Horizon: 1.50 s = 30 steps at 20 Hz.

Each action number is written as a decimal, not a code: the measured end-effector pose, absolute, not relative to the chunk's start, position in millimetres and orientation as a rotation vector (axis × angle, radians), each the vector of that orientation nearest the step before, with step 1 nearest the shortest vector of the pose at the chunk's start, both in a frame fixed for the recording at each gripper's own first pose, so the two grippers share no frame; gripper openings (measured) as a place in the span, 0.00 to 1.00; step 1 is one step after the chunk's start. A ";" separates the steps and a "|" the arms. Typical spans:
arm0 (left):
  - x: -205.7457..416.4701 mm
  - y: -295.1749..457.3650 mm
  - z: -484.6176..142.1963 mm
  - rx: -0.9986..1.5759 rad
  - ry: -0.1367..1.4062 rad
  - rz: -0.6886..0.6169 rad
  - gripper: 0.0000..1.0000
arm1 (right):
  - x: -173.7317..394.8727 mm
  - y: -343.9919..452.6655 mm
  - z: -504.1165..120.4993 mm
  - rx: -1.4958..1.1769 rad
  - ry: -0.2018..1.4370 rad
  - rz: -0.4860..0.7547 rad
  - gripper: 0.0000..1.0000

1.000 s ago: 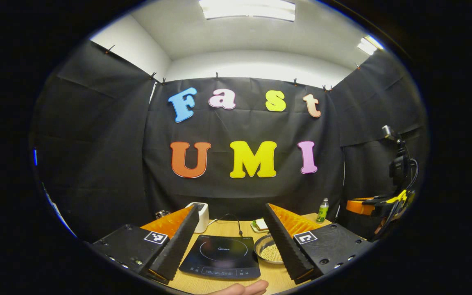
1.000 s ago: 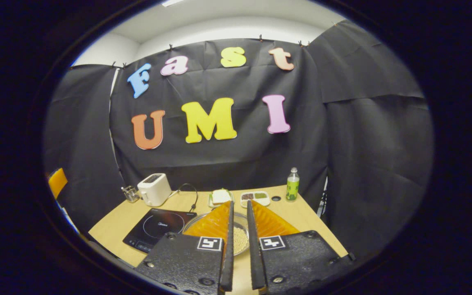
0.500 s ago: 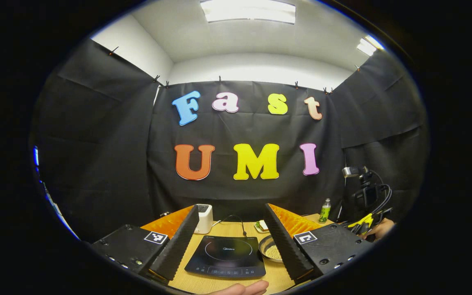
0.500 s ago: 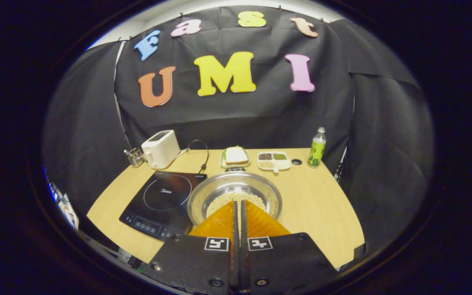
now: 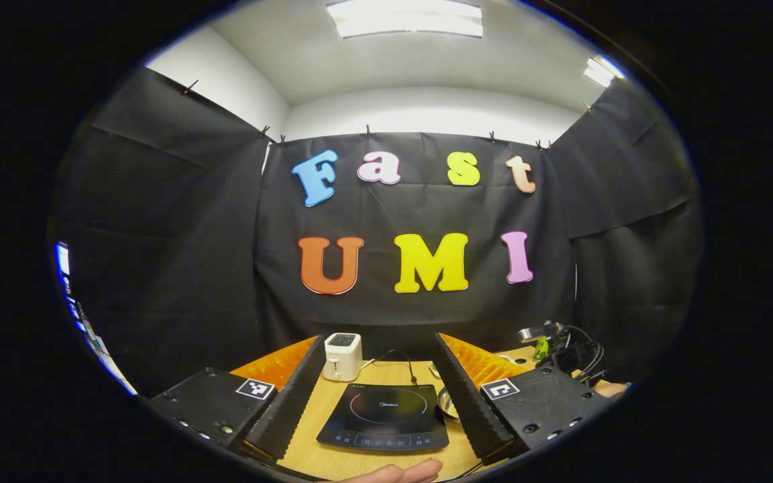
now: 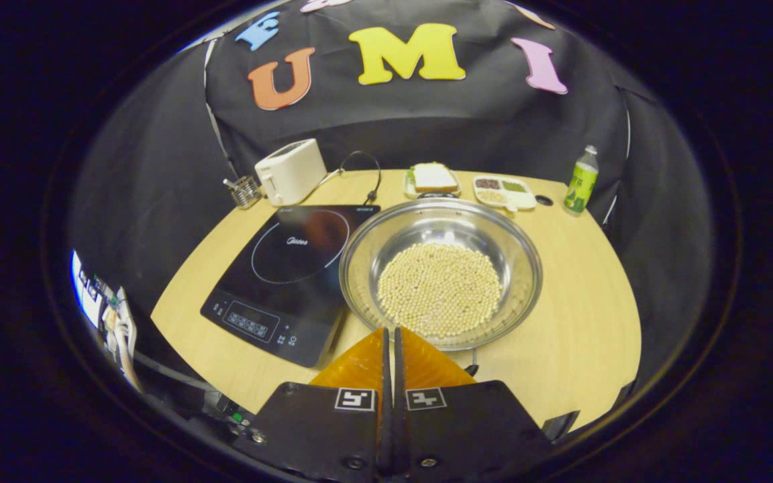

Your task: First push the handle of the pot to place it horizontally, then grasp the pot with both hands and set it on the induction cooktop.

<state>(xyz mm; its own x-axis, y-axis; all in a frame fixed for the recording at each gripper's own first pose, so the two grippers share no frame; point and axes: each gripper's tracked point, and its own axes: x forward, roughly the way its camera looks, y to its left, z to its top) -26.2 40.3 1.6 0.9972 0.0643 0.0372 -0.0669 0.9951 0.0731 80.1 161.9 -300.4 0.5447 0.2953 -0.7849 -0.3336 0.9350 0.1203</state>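
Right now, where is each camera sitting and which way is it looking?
Left gripper view: rides the left gripper, low, facing the booth wall over the induction cooktop; its open jaws and a fingertip show.
Right gripper view: rides the right gripper, higher, tilted down at the pot of beans; its shut jaws show.
Shared: the cooktop, the toaster, the table.

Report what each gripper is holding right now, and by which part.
Nothing is held. The left gripper is open over the induction cooktop. The right gripper is shut on nothing, near the pot rim.
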 end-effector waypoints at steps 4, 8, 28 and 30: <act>-28.3 31.8 -0.6 0.067 -0.028 0.023 0.96 | 75.6 168.1 -333.1 -0.031 1.013 0.389 0.04; -26.2 37.7 0.3 0.061 -0.027 0.031 0.95 | 79.7 159.6 -341.3 -0.023 1.031 0.387 0.04; -22.7 31.1 -4.4 0.039 -0.011 0.022 0.95 | 67.3 118.6 -353.1 -0.050 1.060 0.419 0.00; -20.9 28.9 -3.9 0.030 -0.007 0.020 0.96 | 71.9 111.4 -352.3 -0.043 1.052 0.429 0.04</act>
<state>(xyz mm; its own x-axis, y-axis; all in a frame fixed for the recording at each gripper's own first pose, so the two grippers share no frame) -20.9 28.9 -3.9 0.9998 0.0195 0.0075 -0.0197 0.9993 0.0303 71.9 111.4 -352.3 0.4215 0.3221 -0.8477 -0.3627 0.9166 0.1679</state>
